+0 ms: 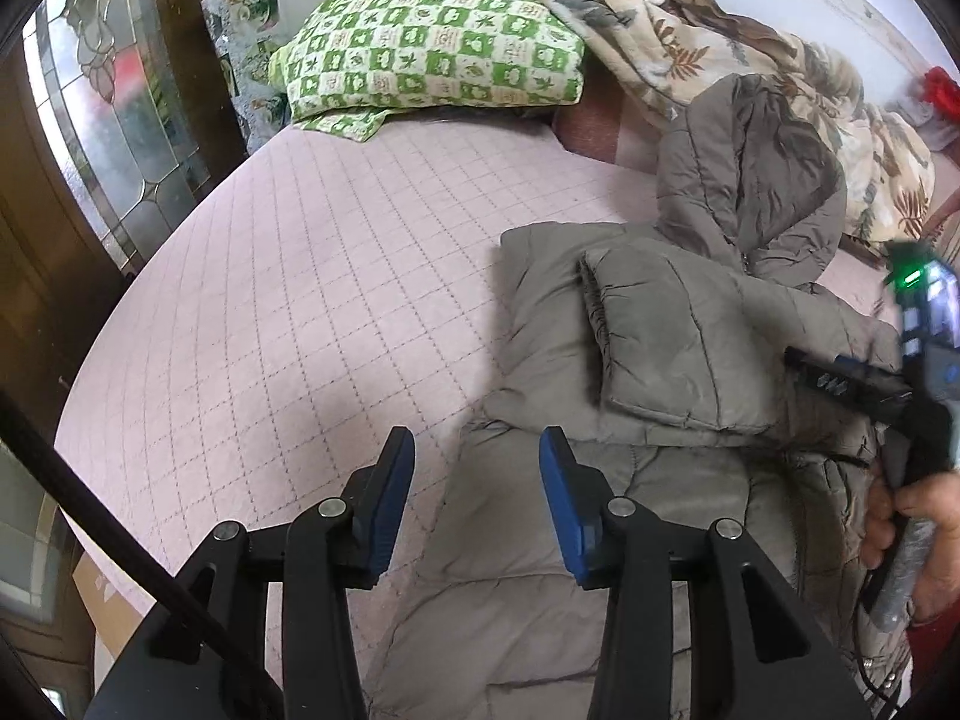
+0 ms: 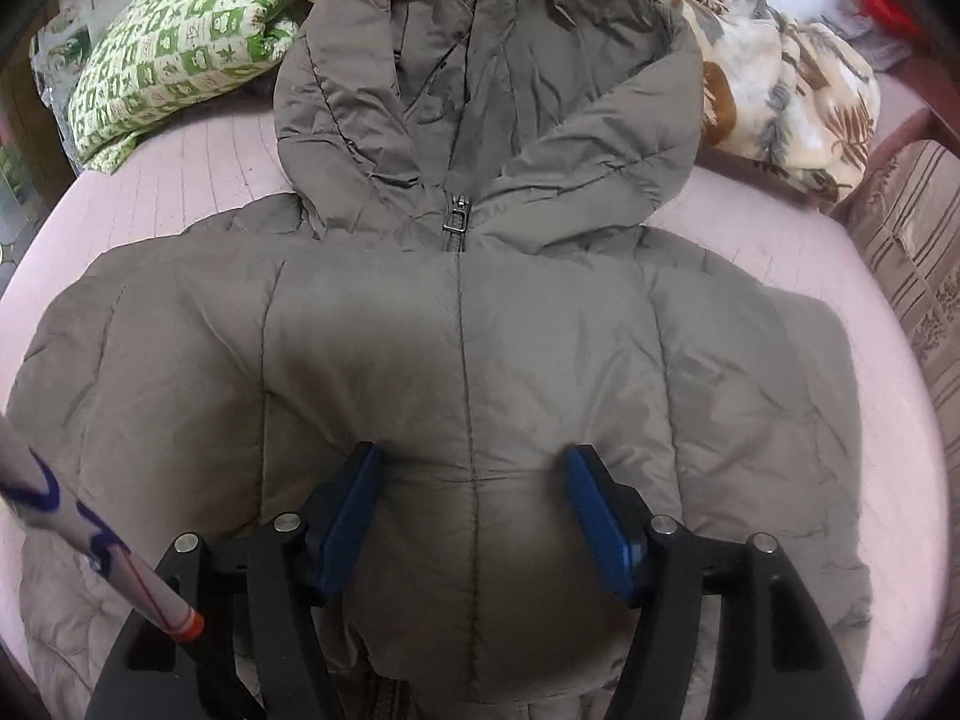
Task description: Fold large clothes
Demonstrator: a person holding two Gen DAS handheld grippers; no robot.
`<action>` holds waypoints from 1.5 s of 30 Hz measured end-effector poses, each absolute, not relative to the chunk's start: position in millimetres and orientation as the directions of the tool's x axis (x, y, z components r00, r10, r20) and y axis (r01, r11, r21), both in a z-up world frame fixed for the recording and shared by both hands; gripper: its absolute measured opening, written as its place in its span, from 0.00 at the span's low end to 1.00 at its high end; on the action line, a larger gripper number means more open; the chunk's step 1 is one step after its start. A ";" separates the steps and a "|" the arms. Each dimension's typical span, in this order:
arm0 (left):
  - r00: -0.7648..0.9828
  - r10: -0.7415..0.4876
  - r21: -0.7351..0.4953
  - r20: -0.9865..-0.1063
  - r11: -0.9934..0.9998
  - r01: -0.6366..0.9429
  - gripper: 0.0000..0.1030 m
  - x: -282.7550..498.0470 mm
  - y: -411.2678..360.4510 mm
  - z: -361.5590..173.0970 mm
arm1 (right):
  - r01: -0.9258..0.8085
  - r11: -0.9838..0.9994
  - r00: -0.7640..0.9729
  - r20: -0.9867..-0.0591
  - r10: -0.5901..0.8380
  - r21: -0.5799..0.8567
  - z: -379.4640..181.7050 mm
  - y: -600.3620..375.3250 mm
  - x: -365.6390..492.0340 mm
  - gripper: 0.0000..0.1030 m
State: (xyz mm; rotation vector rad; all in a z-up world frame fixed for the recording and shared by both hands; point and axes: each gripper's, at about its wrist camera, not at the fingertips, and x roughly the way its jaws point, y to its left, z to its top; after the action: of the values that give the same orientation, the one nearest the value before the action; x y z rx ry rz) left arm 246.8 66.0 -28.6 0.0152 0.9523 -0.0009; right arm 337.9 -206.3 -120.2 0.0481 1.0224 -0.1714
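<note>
While spread, both grippers (image 1: 477, 450) (image 2: 471, 471) overhang coat (image 2: 468, 330).

left gripper (image 1: 477, 450) and right gripper (image 2: 471, 468) both hover, jaws spread.

The left wrist view looks from the coat's (image 1: 660, 330) side across the bed (image 1: 300, 300) toward the green pillow (image 1: 432, 54), the right hangs close over its chest, apparently centred; both share coat (image 2: 468, 330), pillow, blanket (image 1: 720, 42).
</note>
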 end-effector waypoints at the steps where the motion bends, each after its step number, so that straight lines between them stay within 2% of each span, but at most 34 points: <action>1: 0.579 0.004 0.006 -0.815 1.000 0.002 0.41 246.3 67.3 -29.4 | 0.163 0.986 0.517 -0.848 -0.117 -0.037 -113.1 -204.9 336.4 0.67; 4: 0.578 0.005 -0.001 -0.816 1.000 -0.009 0.42 245.8 67.2 -31.1 | 0.133 0.991 0.595 -0.801 -0.067 0.016 -84.6 -195.1 325.4 0.67; 7: 0.572 0.005 0.001 -0.820 1.000 -0.008 0.42 242.9 65.8 -33.2 | 0.079 0.996 0.611 -0.792 -0.017 0.040 -77.0 -175.2 329.8 0.67; 12: 0.570 0.021 0.016 -0.821 1.000 -0.014 0.43 238.3 66.1 -31.8 | 0.022 1.000 0.534 -0.845 -0.019 -0.008 -113.8 -137.5 347.8 0.67; 14: 0.573 0.020 0.011 -0.819 1.000 -0.018 0.46 236.6 68.0 -29.9 | 0.018 0.999 0.529 -0.848 -0.038 -0.033 -122.1 -135.0 351.1 0.69; 17: 0.578 0.024 0.013 -0.816 1.000 -0.024 0.47 236.0 68.2 -29.5 | 0.019 0.999 0.529 -0.848 0.033 0.050 -105.5 -149.7 346.1 0.69; 19: 0.573 0.017 0.005 -0.820 1.000 -0.023 0.47 236.2 67.9 -30.4 | 0.047 0.991 0.575 -0.815 0.074 0.123 -86.4 -173.3 330.5 0.69; 24: 0.552 -0.014 -0.023 -0.834 1.000 -0.008 0.47 238.8 52.9 -38.6 | 0.143 0.985 0.628 -0.778 -0.016 0.095 -75.5 -229.4 296.6 0.71; 28: 0.545 -0.022 -0.012 -0.838 1.000 0.022 0.47 244.3 33.6 -44.4 | 0.231 0.971 0.538 -0.839 -0.078 0.058 -114.2 -266.9 289.4 0.71; 30: 0.548 -0.023 -0.004 -0.836 0.999 0.037 0.48 249.9 25.0 -45.4 | 0.225 0.970 0.539 -0.841 -0.047 0.090 -127.5 -276.4 287.1 0.74; 32: 0.552 -0.025 -0.002 -0.834 0.999 0.043 0.49 259.9 18.7 -46.0 | 0.211 0.976 0.536 -0.842 -0.061 0.063 -127.6 -273.5 289.8 0.78; 36: 0.546 -0.027 -0.015 -0.837 1.000 0.028 0.51 289.2 14.2 -56.5 | 0.188 0.982 0.516 -0.854 -0.070 0.034 -111.5 -268.5 297.2 0.78; 44: 0.507 -0.055 -0.060 -0.860 0.998 0.006 0.52 330.0 19.9 -93.7 | 0.186 0.964 0.561 -0.826 0.055 0.191 -63.0 -274.8 326.5 0.79; 45: 0.519 -0.060 -0.061 -0.853 0.998 0.015 0.55 330.6 20.5 -96.7 | 0.188 0.962 0.562 -0.825 0.060 0.198 -60.2 -271.4 334.5 0.79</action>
State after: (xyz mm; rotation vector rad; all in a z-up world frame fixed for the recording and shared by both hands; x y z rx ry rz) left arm 330.6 20.5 -96.7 -0.0482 1.0244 -0.0454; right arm 334.5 -271.4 -60.2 0.2773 0.9742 -0.0768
